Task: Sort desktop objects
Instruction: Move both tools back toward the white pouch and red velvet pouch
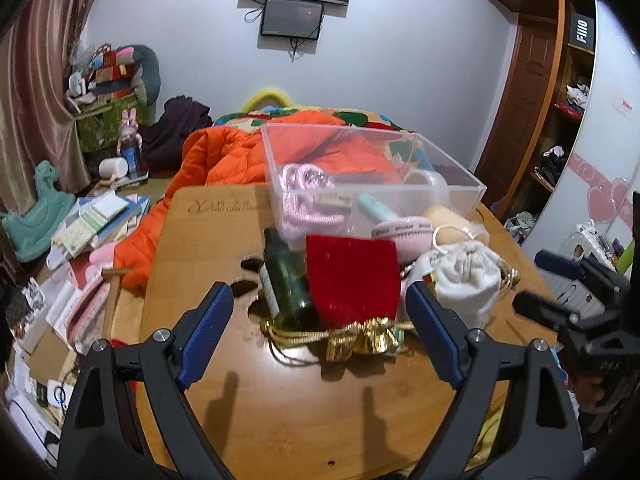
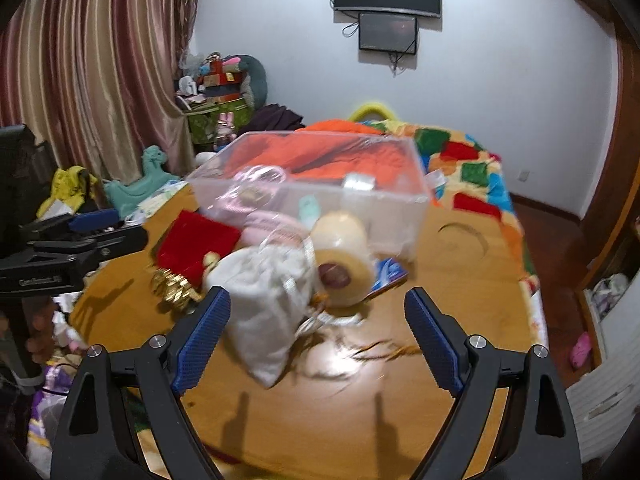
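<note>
Both the left gripper point(image 1: 320, 300) and right gripper point(image 2: 317, 306) hover wide open, holding nothing, over the round wooden table point(image 1: 280, 408), where a red velvet pouch point(image 1: 352, 276), dark green glass bottle point(image 1: 286, 280), white drawstring bag point(image 2: 268, 300) and, blurrily, a tape roll point(image 2: 344, 256) lie before a clear plastic box point(image 1: 372, 176).

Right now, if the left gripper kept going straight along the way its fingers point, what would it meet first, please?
Most likely the red velvet pouch, which lies centred between the open left gripper fingers, with its gold drawstring ties nearest. The green glass bottle lies just left of that line; depth is uncertain.
</note>
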Demonstrator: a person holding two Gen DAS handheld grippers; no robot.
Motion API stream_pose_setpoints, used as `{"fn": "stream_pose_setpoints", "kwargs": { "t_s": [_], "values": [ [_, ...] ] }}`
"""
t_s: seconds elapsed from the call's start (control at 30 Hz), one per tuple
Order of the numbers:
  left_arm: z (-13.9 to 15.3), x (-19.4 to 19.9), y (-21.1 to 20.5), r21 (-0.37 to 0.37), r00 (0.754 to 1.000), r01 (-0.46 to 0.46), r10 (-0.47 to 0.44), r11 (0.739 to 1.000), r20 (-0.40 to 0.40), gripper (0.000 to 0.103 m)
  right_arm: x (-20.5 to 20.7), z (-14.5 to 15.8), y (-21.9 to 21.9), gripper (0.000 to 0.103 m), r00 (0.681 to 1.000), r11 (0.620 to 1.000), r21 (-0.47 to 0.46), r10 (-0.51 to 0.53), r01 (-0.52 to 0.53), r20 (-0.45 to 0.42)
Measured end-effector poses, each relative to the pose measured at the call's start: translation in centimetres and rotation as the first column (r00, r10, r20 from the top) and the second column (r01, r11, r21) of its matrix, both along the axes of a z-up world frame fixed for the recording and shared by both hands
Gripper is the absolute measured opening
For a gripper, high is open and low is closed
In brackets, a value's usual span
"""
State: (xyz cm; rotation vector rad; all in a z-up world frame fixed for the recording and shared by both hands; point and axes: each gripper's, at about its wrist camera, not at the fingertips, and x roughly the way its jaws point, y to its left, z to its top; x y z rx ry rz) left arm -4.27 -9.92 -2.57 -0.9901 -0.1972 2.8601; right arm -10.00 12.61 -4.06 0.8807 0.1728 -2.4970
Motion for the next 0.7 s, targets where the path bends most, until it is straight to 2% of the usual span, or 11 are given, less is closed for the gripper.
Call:
{"fn": "stream_pose_setpoints", "kwargs": {
  "t_s": [0.17, 0.23, 0.4, 0.43, 0.47, 0.7],
  "values": [
    [-1.1, 0.5, -0.1, -0.002, 1.000, -0.010, 0.010, 1.000, 0.011, 0.089, 0.2, -1.8, -0.8, 0.085, 0.998, 0.999, -0.010, 0.032, -0.031, 0.063],
    [-1.4, 0.6, -0.2, 0.000, 1.000, -0.012, 0.012, 1.000, 0.016, 0.088, 0.4, -1.9, -0.7, 0.084, 0.995, 0.997, -0.051, 0.056, -0.052, 0.079],
    [-1.8, 0.9, -0.3, 0.022, 1.000, -0.016, 0.015, 1.000, 0.019, 0.089, 1.0, -1.6, -0.4, 0.072, 0.991, 0.989, -0.115, 0.103, -0.092, 0.090],
    [-1.9, 0.9, -0.3, 0.026, 1.000, -0.017, 0.016, 1.000, 0.020, 0.089, 1.0, -1.6, -0.5, 0.065, 0.989, 0.987, -0.121, 0.113, -0.102, 0.092],
    [-2.0, 0.9, -0.3, 0.029, 1.000, -0.017, 0.016, 0.999, 0.022, 0.089, 0.9, -1.6, -0.7, 0.060, 0.988, 0.987, -0.120, 0.123, -0.111, 0.098],
    [-2.5, 0.6, 0.3, 0.010, 1.000, -0.003, 0.003, 1.000, 0.028, 0.088, -0.4, -3.0, -2.4, 0.058, 0.988, 0.994, -0.036, 0.103, -0.100, 0.119]
  ]
}}
